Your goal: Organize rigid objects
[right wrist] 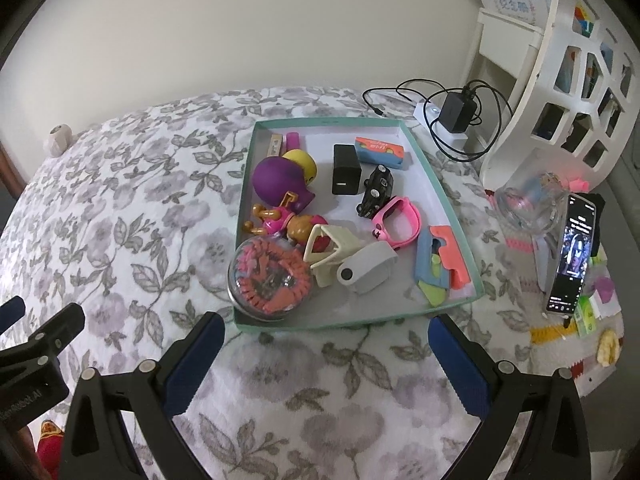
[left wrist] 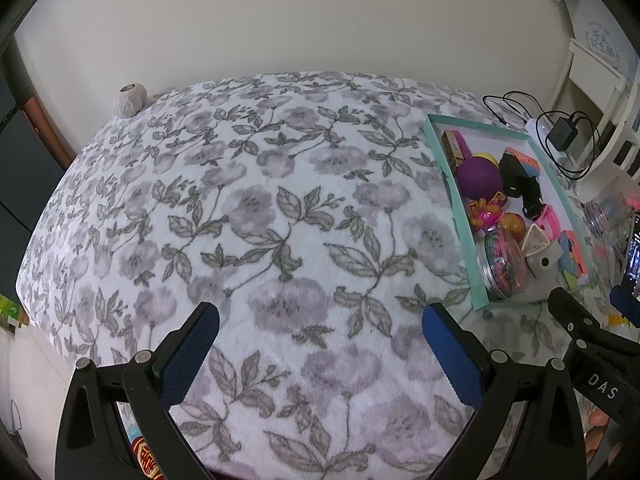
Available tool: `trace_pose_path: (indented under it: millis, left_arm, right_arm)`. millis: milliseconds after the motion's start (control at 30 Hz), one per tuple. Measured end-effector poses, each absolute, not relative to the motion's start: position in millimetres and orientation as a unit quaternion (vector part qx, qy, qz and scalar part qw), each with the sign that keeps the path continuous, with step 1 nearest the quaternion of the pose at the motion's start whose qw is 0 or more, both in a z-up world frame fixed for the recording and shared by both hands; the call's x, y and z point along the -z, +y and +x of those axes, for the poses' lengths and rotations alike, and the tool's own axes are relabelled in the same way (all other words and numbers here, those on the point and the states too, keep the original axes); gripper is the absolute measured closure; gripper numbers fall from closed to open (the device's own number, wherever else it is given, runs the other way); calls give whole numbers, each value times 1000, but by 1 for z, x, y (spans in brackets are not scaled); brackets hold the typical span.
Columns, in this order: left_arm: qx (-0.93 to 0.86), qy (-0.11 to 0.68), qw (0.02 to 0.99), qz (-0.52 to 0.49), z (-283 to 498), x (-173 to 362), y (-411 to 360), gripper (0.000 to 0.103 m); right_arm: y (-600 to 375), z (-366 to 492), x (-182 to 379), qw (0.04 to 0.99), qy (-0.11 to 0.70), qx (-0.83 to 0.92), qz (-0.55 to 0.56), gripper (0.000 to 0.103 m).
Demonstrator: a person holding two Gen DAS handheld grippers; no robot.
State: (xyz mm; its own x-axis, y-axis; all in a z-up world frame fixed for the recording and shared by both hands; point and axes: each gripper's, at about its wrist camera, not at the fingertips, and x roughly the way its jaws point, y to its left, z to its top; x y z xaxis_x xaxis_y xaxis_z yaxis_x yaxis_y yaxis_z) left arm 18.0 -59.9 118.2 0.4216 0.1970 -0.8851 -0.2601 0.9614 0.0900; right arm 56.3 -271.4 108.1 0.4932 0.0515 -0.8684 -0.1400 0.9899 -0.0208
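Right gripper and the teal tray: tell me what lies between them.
Only bare flowered blanket separates the right gripper from the tray's near rim, as the right wrist view shows.

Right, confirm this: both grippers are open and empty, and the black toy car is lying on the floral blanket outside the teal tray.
Not quite. The black toy car lies inside the teal tray, next to the pink watch, as the right wrist view shows. The left gripper and right gripper are indeed open and empty.

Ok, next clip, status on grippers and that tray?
Left gripper open, empty, over bare blanket. Right gripper open, empty, short of the teal tray. Toys all inside tray, clear round jar at its near corner. Nothing blocking.
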Motion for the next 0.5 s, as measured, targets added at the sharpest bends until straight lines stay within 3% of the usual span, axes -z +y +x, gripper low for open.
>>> trace_pose_path:
  millis: [500]
  left_arm:
    - [-143, 510, 848, -34, 4, -122, -53, 2]
  right_arm:
    - [-274, 37, -111, 865, 497, -56, -41, 0]
